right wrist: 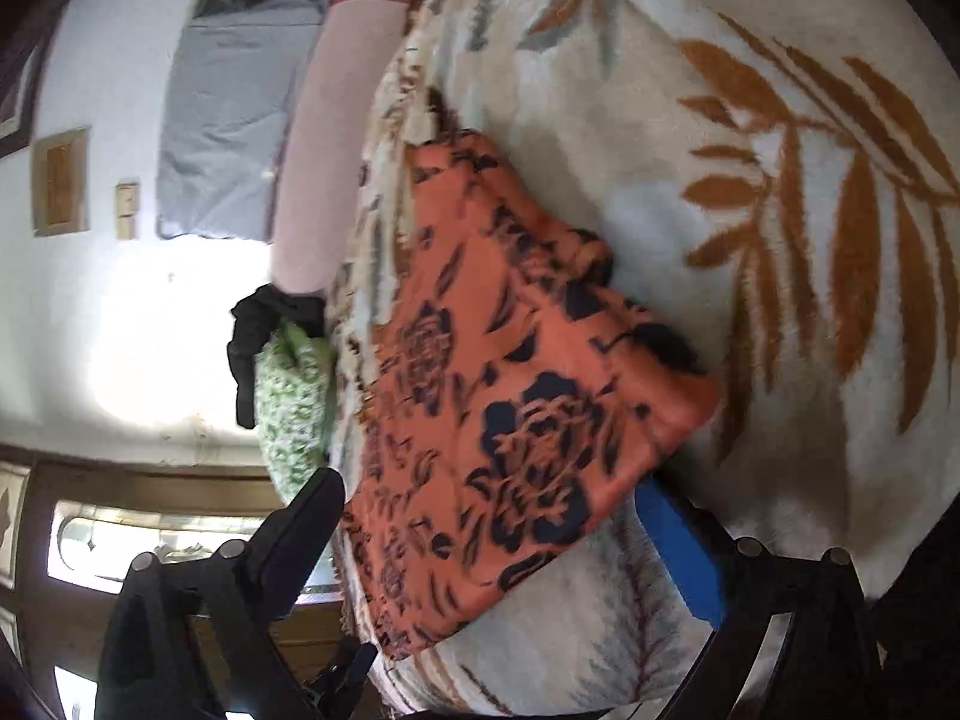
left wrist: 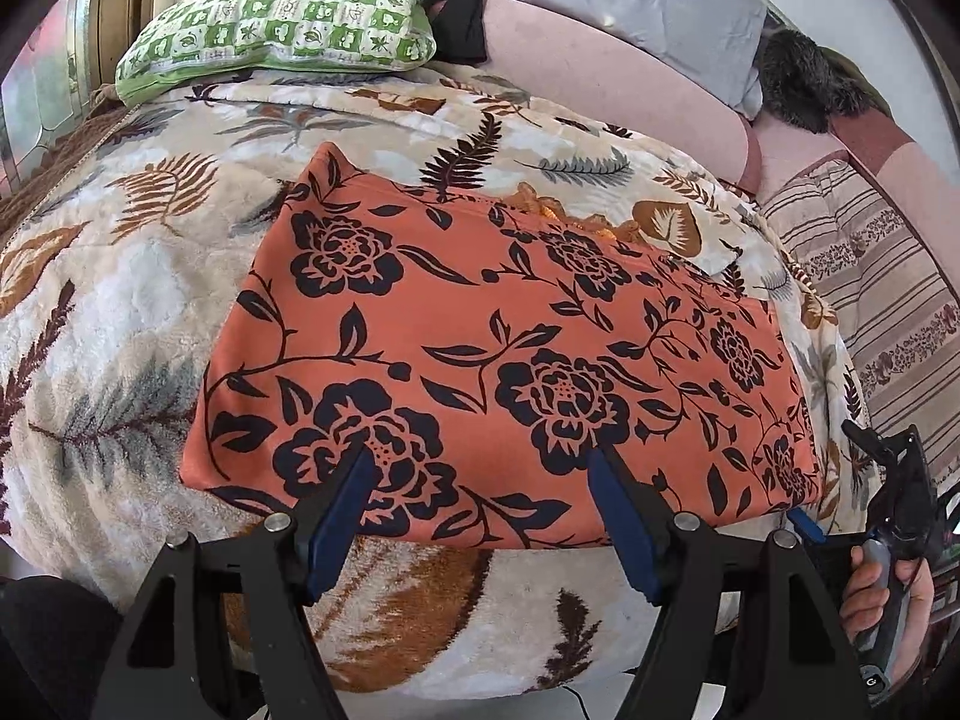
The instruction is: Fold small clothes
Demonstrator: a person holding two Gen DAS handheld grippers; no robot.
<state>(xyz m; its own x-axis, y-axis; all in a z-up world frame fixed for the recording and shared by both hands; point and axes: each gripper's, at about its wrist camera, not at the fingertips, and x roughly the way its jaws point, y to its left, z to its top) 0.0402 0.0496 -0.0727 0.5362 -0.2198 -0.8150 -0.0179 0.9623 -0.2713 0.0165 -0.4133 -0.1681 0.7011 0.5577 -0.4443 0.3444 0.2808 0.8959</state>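
Both jaws released; orange cloth [left wrist: 498,354] blurred in rt view, far edge hidden.

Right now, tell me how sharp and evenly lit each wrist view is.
Left wrist view: sharp, evenly lit, the orange floral garment crisp, with fisheye bulging toward the edges. Right wrist view: rolled sideways and motion-blurred, the garment's print smeared, and the white wall blown out by glare.
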